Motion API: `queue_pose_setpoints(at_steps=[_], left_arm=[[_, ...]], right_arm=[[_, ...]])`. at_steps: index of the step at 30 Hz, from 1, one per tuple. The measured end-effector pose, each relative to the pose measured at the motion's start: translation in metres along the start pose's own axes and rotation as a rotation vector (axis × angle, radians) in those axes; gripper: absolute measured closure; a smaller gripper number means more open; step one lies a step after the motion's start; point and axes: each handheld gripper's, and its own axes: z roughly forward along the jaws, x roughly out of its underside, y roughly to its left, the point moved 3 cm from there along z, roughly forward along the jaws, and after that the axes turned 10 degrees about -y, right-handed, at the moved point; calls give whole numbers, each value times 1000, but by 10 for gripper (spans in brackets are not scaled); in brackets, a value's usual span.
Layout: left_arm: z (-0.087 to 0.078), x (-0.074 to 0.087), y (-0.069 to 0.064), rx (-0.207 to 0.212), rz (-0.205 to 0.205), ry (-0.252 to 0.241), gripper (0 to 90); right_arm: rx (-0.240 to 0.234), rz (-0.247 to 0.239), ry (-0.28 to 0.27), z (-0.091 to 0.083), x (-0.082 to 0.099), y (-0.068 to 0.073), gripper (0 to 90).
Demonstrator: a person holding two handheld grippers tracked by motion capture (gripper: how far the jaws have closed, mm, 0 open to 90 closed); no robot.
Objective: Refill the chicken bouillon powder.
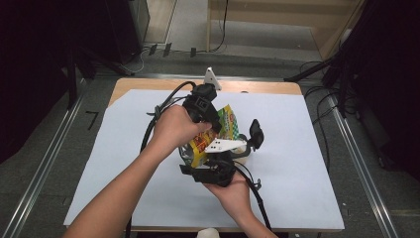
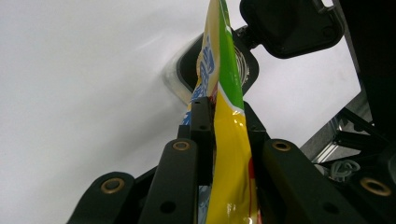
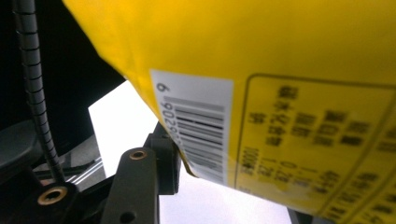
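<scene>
You hold one yellow-green snack bag (image 1: 225, 130) above the white surface (image 1: 307, 173), between two tools. Your left tool (image 2: 227, 122) clamps the bag's edge. Your right tool (image 1: 247, 139) sits against its back; only one jaw shows, so I cannot tell its grip. The barcode's digits and the printed panel blur.

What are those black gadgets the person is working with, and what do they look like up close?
They are two hand-held grippers. The left gripper and right gripper are black, angular tools, each with two flat black fingers joined by brass-coloured rivets. Each carries a pale three-cornered plate on top and trails a thick black cable. The forearms are bare, with no sleeves or gloves.
</scene>
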Motion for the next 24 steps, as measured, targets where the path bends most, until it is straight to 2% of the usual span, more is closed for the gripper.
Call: queue_pose_setpoints(at_steps=[2,6,11,15,24], left_arm=[[0,0,-1,1,0,0,821],[-1,0,-3,17,2,-3,820],[-2,-1,-4,19,7,-1,817],[-3,-2,-5,28,30,-2,800],[-1,-2,-5,35,50,-13,752]], right_arm=[[3,3,-1,0,0,0,600],[-15,16,-6,-2,-1,0,679],[-38,24,-15,-2,-2,1,686],[-65,44,-30,-3,-3,0,699],[-95,79,-46,-5,-5,-1,702]])
